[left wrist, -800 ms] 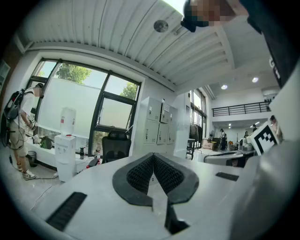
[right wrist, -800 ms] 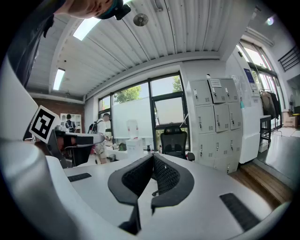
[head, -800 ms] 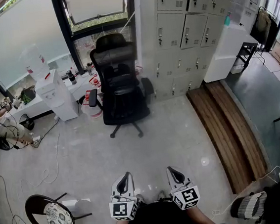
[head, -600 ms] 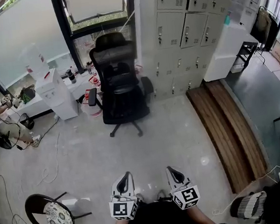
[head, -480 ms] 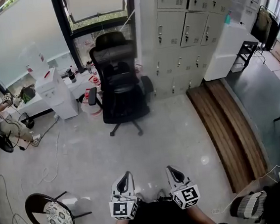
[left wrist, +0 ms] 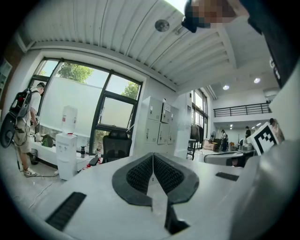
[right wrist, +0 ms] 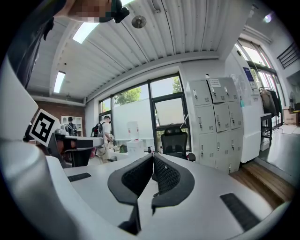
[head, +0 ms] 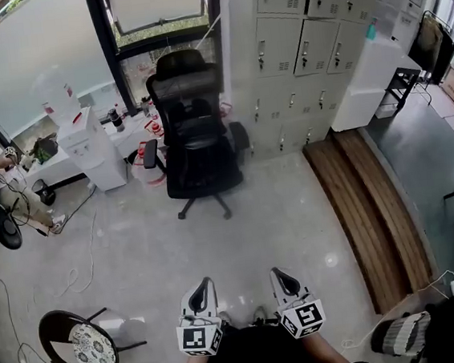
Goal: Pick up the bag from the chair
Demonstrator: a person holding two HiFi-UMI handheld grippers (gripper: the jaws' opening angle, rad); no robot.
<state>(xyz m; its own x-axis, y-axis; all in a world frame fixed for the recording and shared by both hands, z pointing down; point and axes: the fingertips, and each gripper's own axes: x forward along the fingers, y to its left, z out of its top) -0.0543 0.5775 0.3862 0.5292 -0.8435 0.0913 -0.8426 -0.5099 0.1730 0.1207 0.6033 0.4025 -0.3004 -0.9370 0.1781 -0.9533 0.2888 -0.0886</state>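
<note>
Left hand-held gripper (head: pixel 207 283), right hand-held gripper (head: pixel 275 275): both 2-jaw sets pressed together, empty. Black chair (head: pixel 205 183) well ahead across floor; dark bag (head: pixel 196 136) on seat, indistinct against the backrest.

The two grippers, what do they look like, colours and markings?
The left gripper and right gripper are pale grey wedges with black textured pads tapering to a point. Each carries a white cube with black square markers. No cables show. The person wears a black top.

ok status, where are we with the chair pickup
Left gripper and right gripper shut, empty. No bag made out on black chair, far ahead. Floor between unobstructed.
</note>
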